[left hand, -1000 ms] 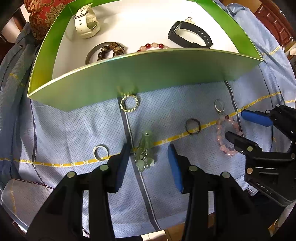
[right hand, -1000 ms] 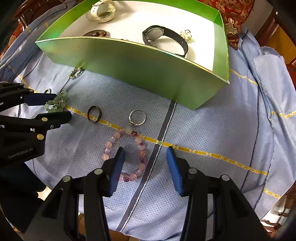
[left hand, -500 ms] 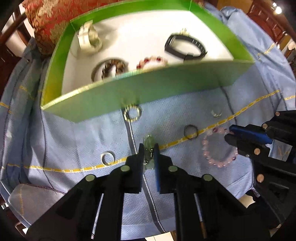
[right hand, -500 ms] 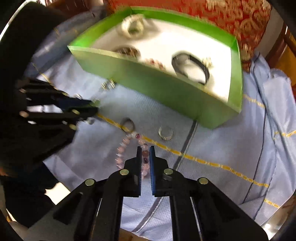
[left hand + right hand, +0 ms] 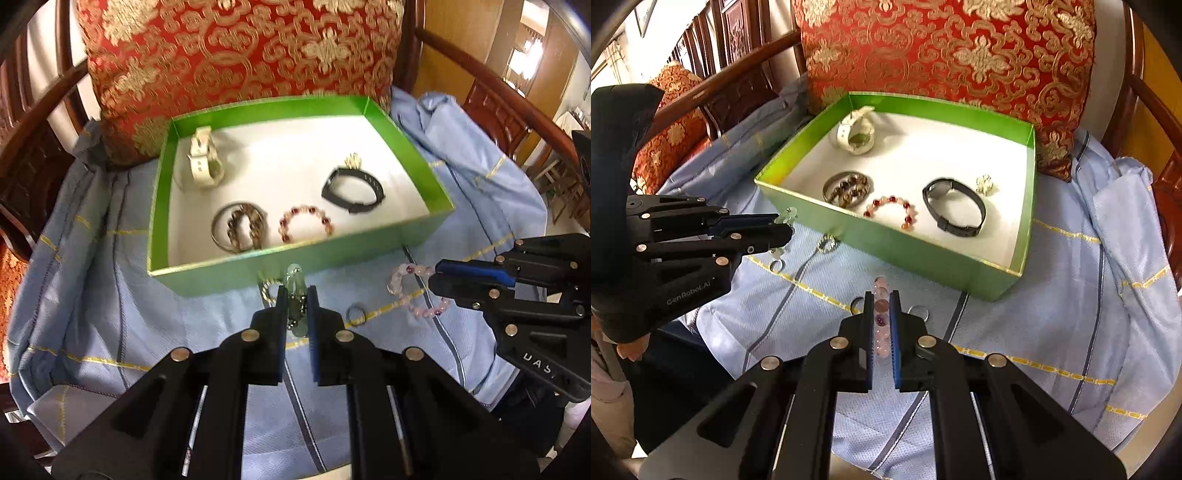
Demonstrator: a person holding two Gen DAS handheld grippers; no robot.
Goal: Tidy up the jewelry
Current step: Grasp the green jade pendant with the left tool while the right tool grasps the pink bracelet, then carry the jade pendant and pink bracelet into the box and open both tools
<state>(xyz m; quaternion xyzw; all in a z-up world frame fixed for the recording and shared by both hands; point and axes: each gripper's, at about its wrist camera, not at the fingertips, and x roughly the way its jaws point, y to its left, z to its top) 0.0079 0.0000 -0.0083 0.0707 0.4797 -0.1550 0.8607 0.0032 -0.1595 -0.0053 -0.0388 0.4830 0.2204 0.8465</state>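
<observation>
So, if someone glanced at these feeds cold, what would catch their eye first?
Likely the bright green box on the blue cloth, already holding watches and bracelets, before a red-and-gold cushion. Then each hand-held gripper: left pinching a pale green pendant, right clamping a pink bead bracelet.

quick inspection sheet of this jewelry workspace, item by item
surface: light blue cloth with yellow stripes, draped over a wooden seat
job's things: green box holds a white watch, a black band, a red bead bracelet, a brown bead bracelet and a small brooch; several rings lie loose on the cloth
clutter: nothing seen
grippers: left gripper shut on a pale green pendant; right gripper shut on a pink bead bracelet
cables: nothing seen
surroundings: red and gold cushion behind the box
</observation>
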